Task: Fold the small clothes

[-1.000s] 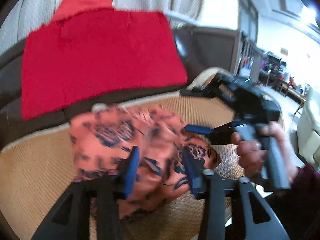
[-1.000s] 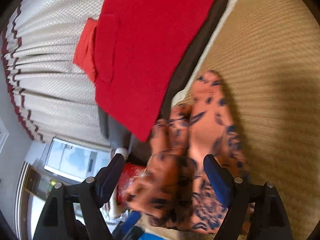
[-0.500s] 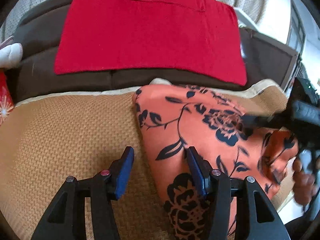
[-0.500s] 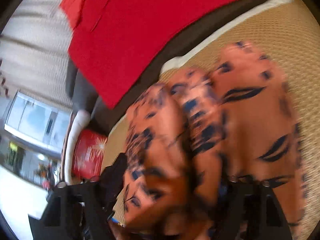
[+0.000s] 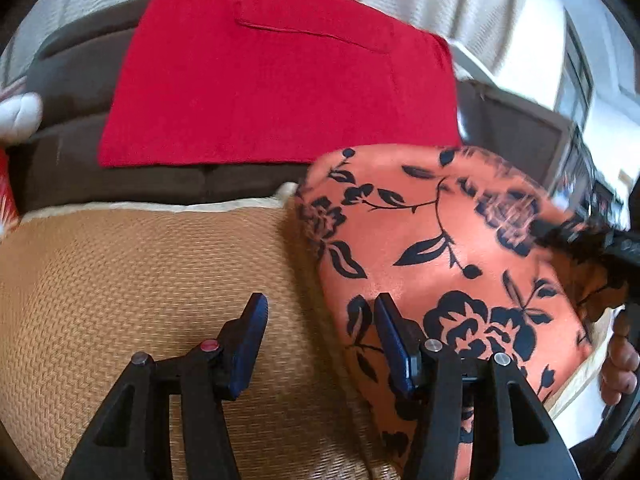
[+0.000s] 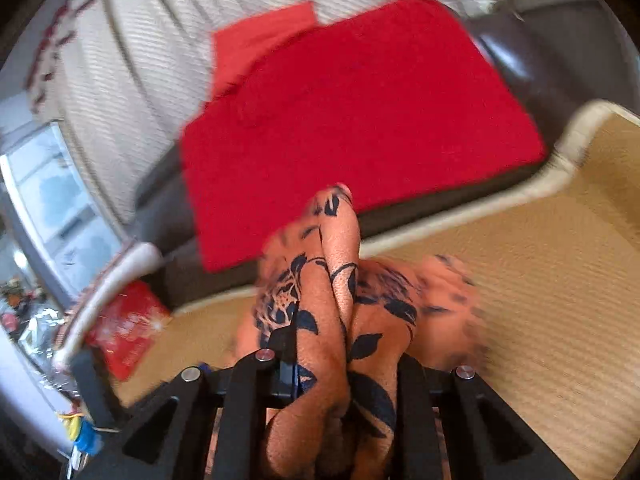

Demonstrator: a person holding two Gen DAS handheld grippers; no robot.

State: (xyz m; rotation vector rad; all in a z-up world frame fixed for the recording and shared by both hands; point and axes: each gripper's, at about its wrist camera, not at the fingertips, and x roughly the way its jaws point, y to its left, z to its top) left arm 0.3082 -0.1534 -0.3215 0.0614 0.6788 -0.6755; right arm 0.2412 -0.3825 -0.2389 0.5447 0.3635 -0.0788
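An orange garment with a dark blue flower print hangs lifted over the right side of a woven tan mat. My right gripper is shut on a bunched fold of this orange garment and holds it above the mat. It shows at the right edge of the left wrist view. My left gripper is open and empty, low over the mat. Its right finger is beside the garment's left edge.
A red cloth is draped over the dark brown sofa back behind the mat. A red printed cushion lies at the left end. Pale curtains hang behind the sofa.
My left gripper let go of the garment and moved left over the mat. My right gripper closed on the garment and lifted it up and to the right.
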